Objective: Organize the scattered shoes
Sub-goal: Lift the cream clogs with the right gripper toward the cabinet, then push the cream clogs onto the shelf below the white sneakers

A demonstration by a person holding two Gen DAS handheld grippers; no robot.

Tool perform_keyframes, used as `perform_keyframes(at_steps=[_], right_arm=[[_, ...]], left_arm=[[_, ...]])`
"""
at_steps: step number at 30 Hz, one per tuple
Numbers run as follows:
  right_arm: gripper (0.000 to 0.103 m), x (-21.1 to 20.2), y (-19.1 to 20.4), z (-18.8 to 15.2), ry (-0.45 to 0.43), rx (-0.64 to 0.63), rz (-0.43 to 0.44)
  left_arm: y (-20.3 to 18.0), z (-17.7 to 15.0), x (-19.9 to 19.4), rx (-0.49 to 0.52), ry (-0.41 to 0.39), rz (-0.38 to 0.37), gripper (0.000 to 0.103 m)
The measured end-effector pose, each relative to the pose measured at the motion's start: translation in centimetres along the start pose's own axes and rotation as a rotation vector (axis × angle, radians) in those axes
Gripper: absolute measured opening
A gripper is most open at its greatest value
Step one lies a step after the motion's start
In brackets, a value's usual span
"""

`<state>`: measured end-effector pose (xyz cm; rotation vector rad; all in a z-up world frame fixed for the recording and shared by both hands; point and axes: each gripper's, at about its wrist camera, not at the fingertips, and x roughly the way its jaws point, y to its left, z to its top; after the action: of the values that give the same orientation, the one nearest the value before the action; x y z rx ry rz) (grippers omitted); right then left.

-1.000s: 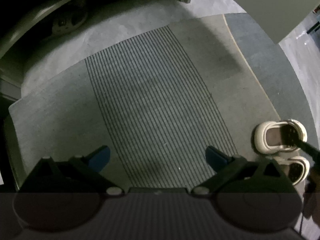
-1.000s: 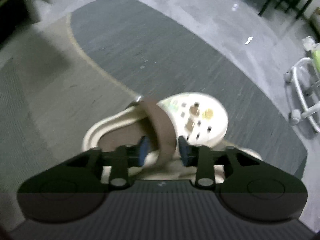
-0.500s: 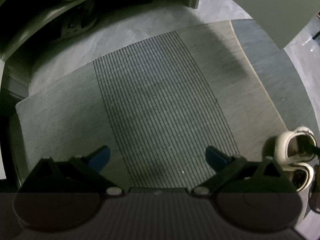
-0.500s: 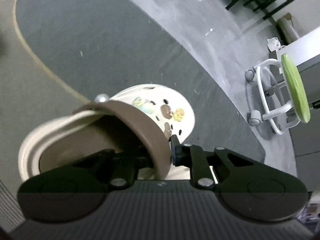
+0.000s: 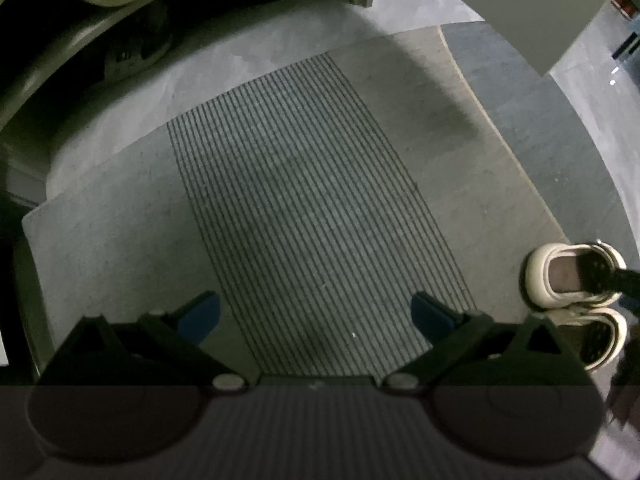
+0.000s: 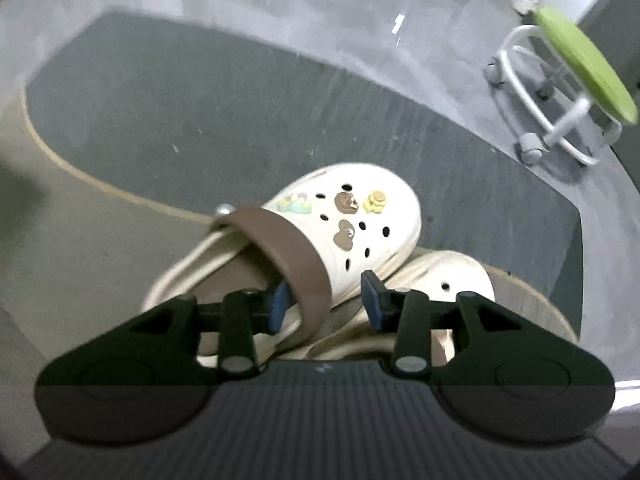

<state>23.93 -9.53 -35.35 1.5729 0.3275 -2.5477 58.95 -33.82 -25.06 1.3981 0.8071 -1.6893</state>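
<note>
Jaws of my right gripper (image 6: pixel 324 300) are opening around the brown strap (image 6: pixel 294 256); I should back off slowly, leaving both clogs (image 6: pixel 360 216) side by side.

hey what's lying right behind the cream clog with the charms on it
A second cream clog lies right beside and partly behind the charm clog. Only its toe shows; the right gripper, jaws opening around the brown strap, covers the rest.

No legible text, label, brand, number or sign appears in either view. The cream clog (image 6: pixel 352 220) carries only small picture charms (image 6: pixel 346 202); no lettering can be read on them.
</note>
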Motion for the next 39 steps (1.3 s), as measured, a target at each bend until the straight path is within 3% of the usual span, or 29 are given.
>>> perform_keyframes(at_steps=[5, 7, 9, 10, 11, 16, 18, 20, 22, 24, 27, 32, 36, 39], right_arm=[[0.076, -0.1, -1.0, -4.3, 0.034, 0.227, 0.06], [0.076, 1.5, -1.5, -5.8, 0.012, 0.392, 0.014], [0.076, 2.3, -1.8, -6.2, -0.015, 0.473, -0.022], [0.081, 2.9, -2.0, -6.4, -0.035, 0.525, -0.047], [0.086, 3.5, -1.5, -6.4, -0.063, 0.539, -0.077], [0.084, 5.6, -0.5, -5.6, -0.166, 0.602, -0.146], [0.089, 6.2, -1.0, -4.6, -0.176, 0.612, -0.201], [0.082, 6.6, -1.3, -3.8, -0.177, 0.608, -0.233], [0.069, 6.7, -1.6, -2.8, -0.143, 0.569, -0.251], [0.033, 6.4, -2.4, -2.7, -0.108, 0.559, -0.236], [0.031, 5.9, -3.2, -2.8, -0.066, 0.514, -0.191], [0.03, 2.6, -2.0, -2.5, -0.085, 0.159, -0.089], [0.03, -1.7, 0.7, -3.5, -0.097, -0.143, 0.038], [0.03, -6.0, 4.0, -4.8, -0.123, -0.368, 0.155]], left_arm=[[0.1, 0.1, 0.0, 0.0, -0.001, 0.003, 0.102], [0.2, 0.0, 0.0, 0.005, -0.001, 0.0, 0.102], [0.1, -0.1, -0.5, 0.02, -0.022, -0.006, 0.103], [-0.1, -0.2, -0.8, 0.034, -0.037, -0.008, 0.103], [-0.2, -0.2, -0.9, 0.04, -0.041, -0.01, 0.103], [-0.8, -0.1, -1.5, 0.093, -0.046, -0.034, 0.103], [-1.0, 0.2, -1.8, 0.115, -0.055, -0.041, 0.103], [-1.0, 0.4, -2.1, 0.116, -0.063, -0.038, 0.103], [-0.9, 0.7, -2.4, 0.1, -0.067, -0.043, 0.103], [-0.8, 0.9, -2.6, 0.099, -0.074, -0.046, 0.103], [-0.6, 1.2, -2.6, 0.096, -0.085, -0.039, 0.103], [1.4, 1.6, -2.3, 0.044, -0.078, -0.006, 0.103], [5.2, 2.1, -2.4, -0.081, -0.092, 0.053, 0.102], [7.8, 2.8, -3.5, -0.209, -0.15, 0.113, 0.102]])
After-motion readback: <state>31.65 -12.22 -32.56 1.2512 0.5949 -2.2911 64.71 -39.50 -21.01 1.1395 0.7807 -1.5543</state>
